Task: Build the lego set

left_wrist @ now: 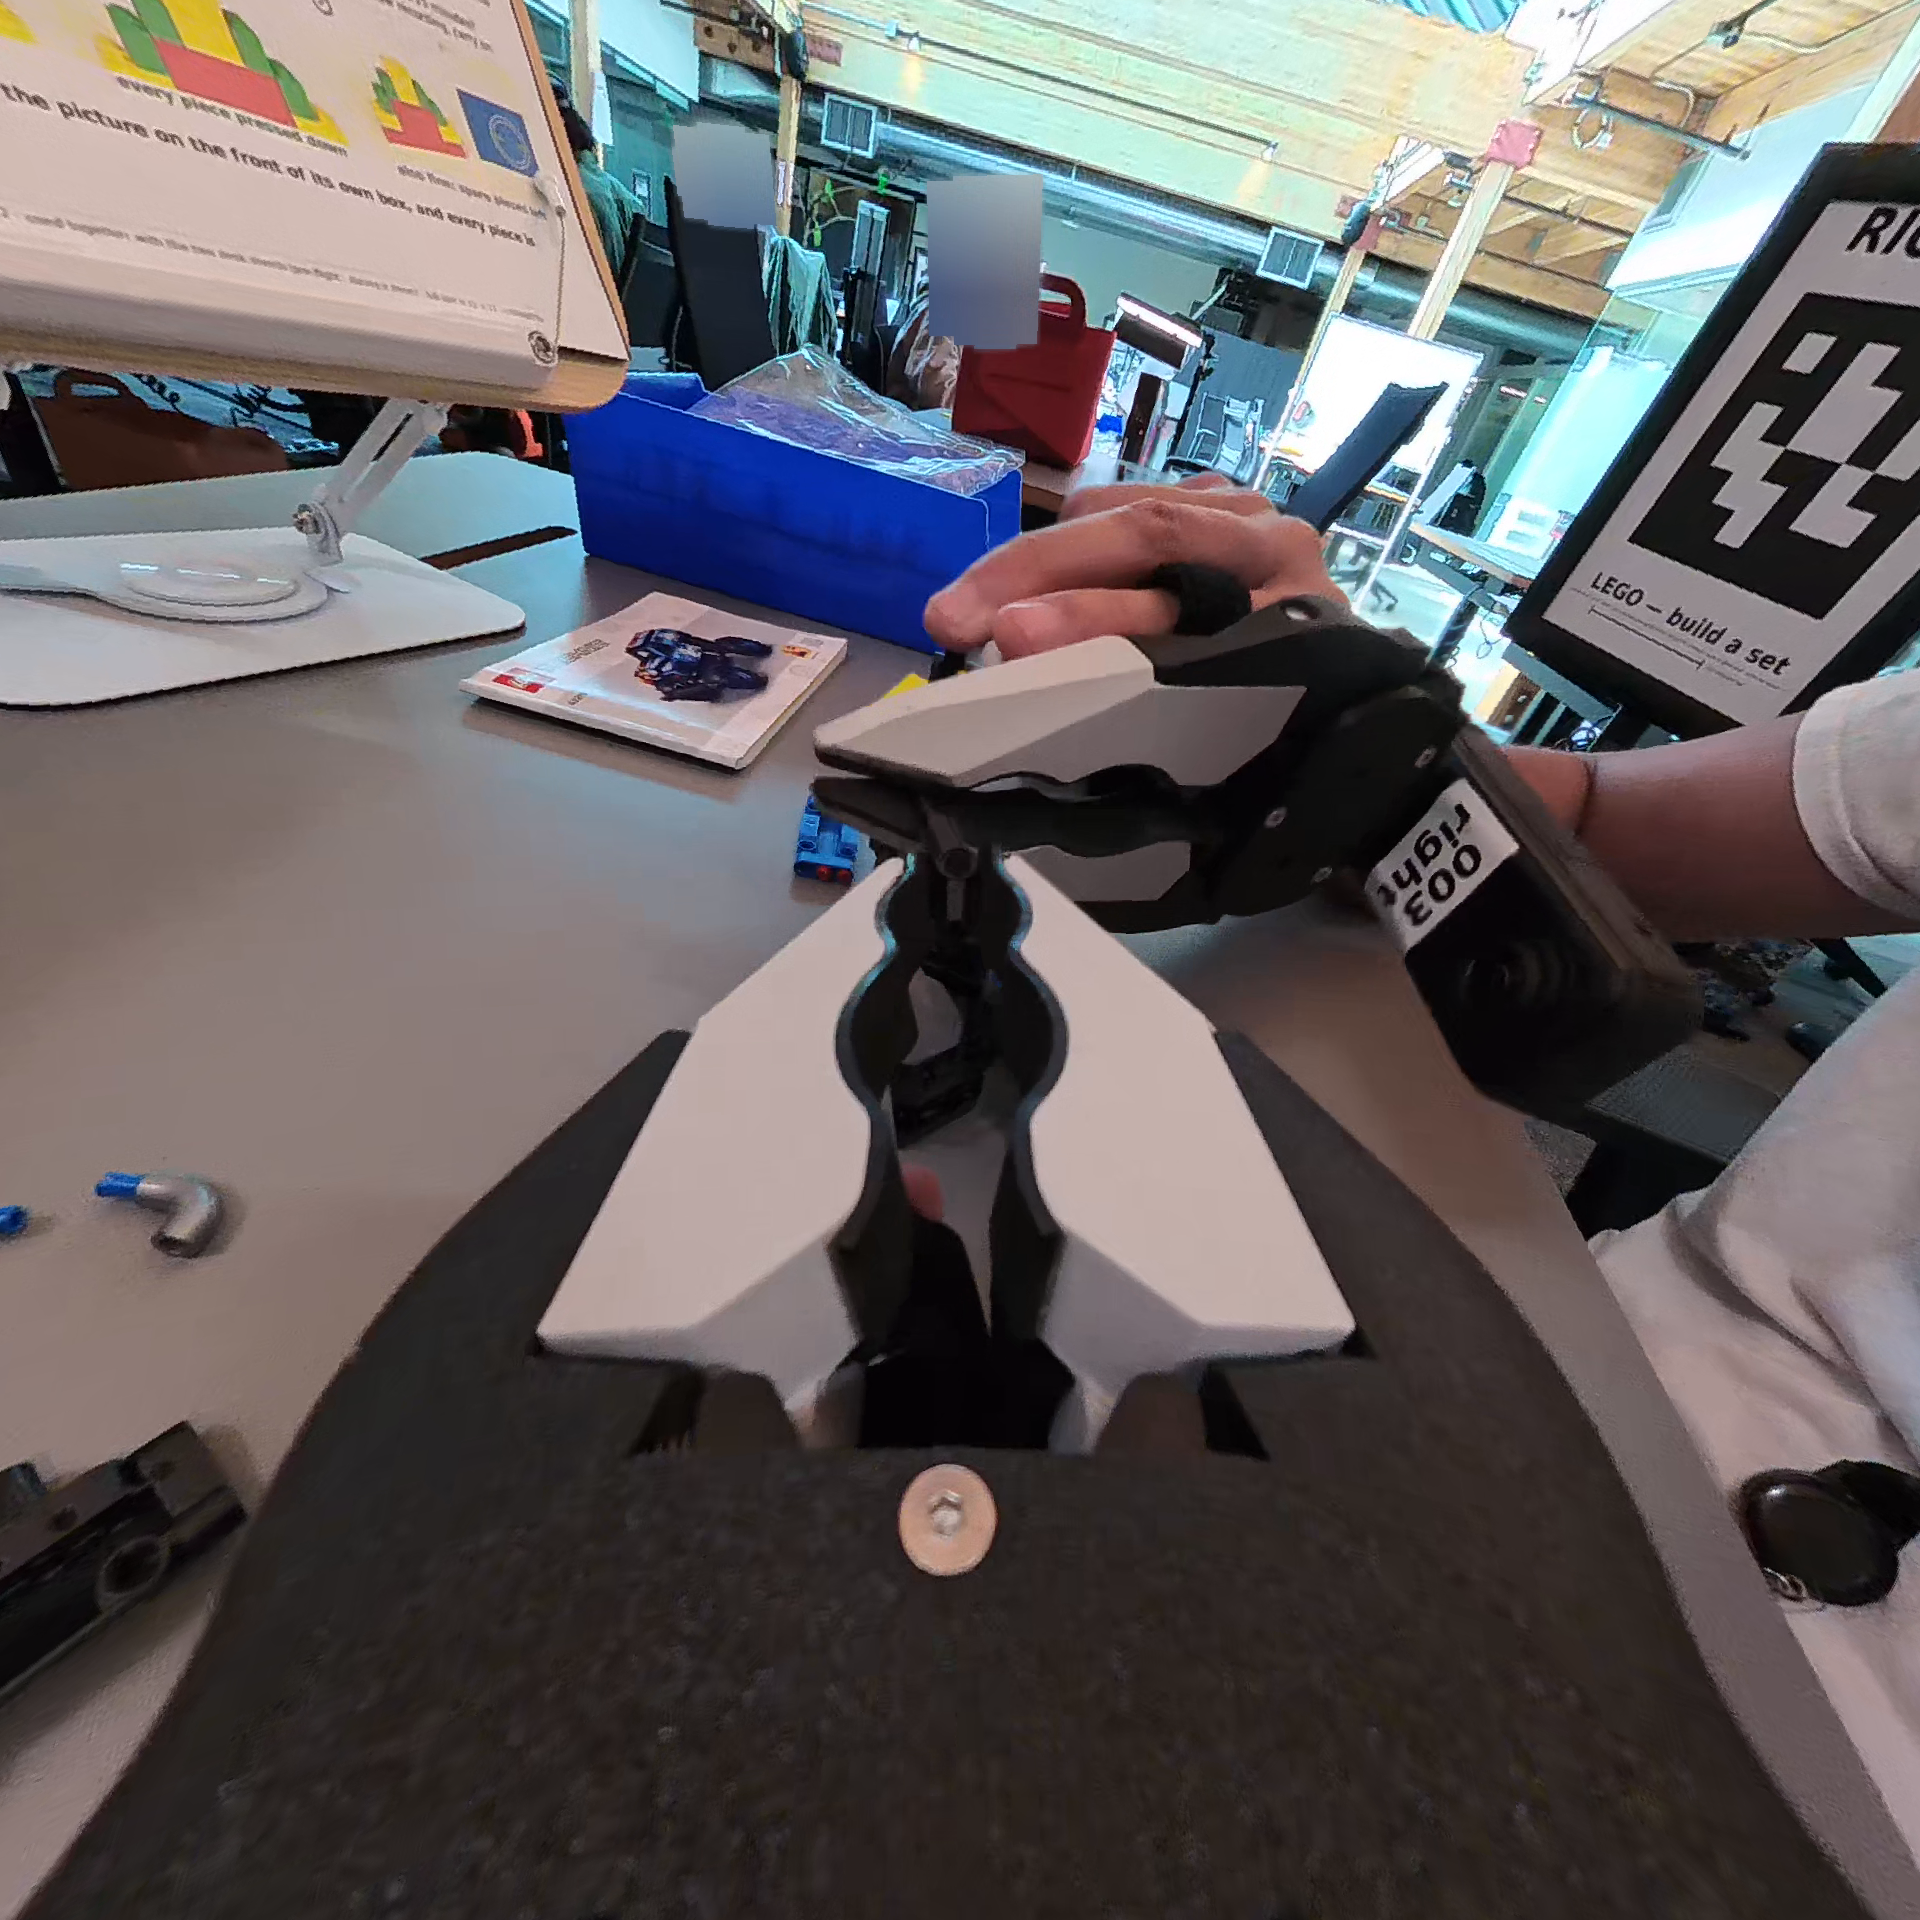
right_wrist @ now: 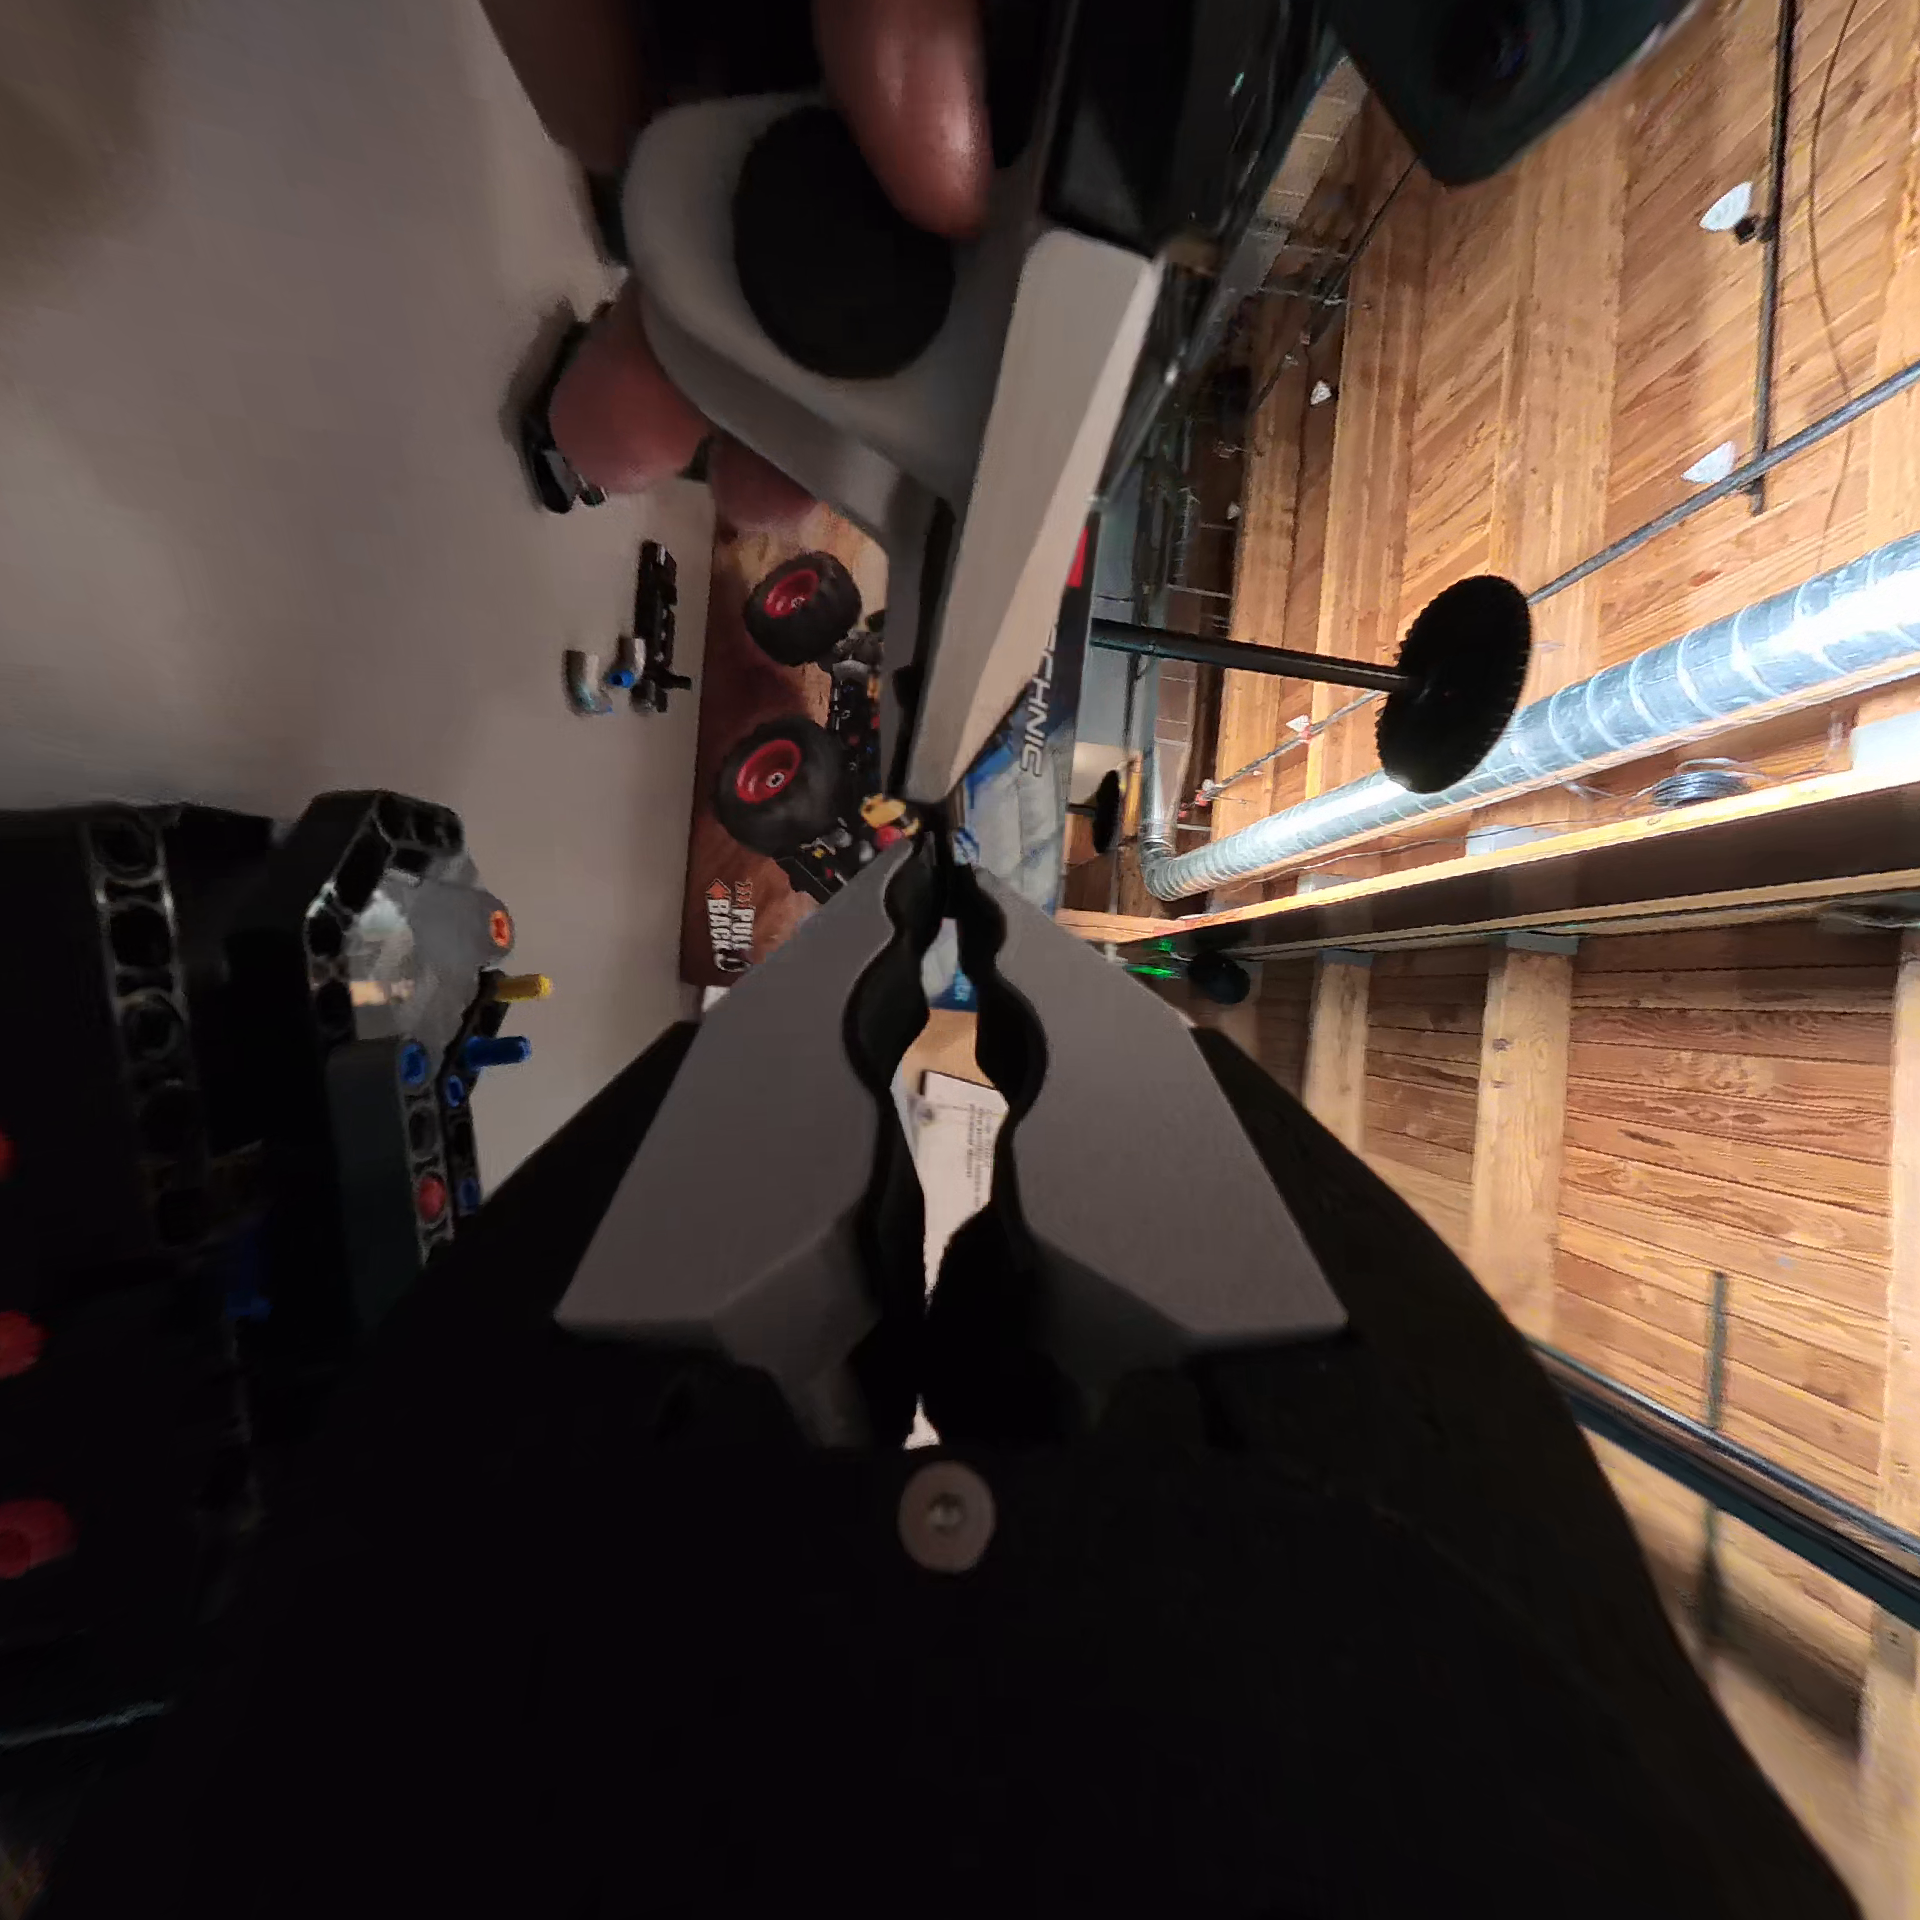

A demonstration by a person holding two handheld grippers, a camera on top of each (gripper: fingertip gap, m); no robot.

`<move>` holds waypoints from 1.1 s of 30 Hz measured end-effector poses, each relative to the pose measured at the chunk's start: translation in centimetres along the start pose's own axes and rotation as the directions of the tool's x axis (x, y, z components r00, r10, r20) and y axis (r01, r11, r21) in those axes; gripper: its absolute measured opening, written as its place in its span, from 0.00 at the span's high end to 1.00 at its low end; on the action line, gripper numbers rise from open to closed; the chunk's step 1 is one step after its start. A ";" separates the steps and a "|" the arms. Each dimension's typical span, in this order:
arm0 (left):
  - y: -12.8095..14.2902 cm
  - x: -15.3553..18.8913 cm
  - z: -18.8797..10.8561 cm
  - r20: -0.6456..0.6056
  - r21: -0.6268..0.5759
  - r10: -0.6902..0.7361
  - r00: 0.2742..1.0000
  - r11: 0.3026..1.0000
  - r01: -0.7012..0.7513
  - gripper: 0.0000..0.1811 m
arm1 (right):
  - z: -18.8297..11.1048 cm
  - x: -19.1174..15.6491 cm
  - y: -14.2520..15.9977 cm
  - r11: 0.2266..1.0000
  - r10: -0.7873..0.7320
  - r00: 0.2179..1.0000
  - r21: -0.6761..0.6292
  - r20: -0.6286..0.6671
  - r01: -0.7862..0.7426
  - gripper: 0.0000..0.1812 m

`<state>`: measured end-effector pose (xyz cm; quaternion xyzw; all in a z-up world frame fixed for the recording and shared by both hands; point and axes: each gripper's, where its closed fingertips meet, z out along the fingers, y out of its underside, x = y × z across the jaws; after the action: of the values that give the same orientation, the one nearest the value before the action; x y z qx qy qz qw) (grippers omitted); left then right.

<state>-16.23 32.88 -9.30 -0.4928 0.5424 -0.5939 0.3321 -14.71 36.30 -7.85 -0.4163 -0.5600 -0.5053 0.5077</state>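
Note:
My left gripper (left_wrist: 951,868) is shut on a small black pin-like piece (left_wrist: 954,860) at its fingertips, held above the grey table (left_wrist: 312,935). My right gripper (left_wrist: 831,774) comes in from the right, lying sideways, with a hand (left_wrist: 1122,561) on it. Its jaws are closed and meet the top of the same black piece. In the right wrist view my right gripper (right_wrist: 932,836) is closed at the tips, and the left gripper's grey finger (right_wrist: 1039,499) comes in from above to the same spot. A black beam assembly (right_wrist: 260,1039) with blue, red and yellow pins lies at the left.
A blue bin (left_wrist: 790,520), a booklet (left_wrist: 665,675) and a board on a white stand (left_wrist: 260,208) are at the back. A grey elbow piece (left_wrist: 182,1210), a black beam (left_wrist: 94,1538) and a small blue piece (left_wrist: 826,847) lie loose. A box with a truck picture (right_wrist: 790,727) lies flat. Only a small space, under 4 cm, lies between the two pairs of fingers.

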 end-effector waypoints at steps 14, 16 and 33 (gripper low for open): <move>-0.3 0.0 -0.9 0.050 0.007 0.320 0.946 0.947 -0.321 0.96 | 0.0 1.1 4.7 0.940 0.336 0.936 -0.108 0.102 -0.325 1.00; 0.4 -0.4 -0.9 0.120 -0.056 0.554 0.824 0.832 -0.552 0.96 | -0.4 0.4 3.5 0.799 0.598 0.754 -0.128 0.272 -0.588 0.97; 1.4 -0.4 -0.4 0.194 -0.145 0.804 0.562 0.590 -0.794 0.96 | -0.3 2.2 8.5 -0.066 0.918 -0.155 -0.245 0.366 -0.967 0.95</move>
<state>-16.65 33.13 -10.75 -0.2683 0.6743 -0.3043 0.6171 -6.65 37.11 -4.42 -0.7590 -0.1994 0.1653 0.5973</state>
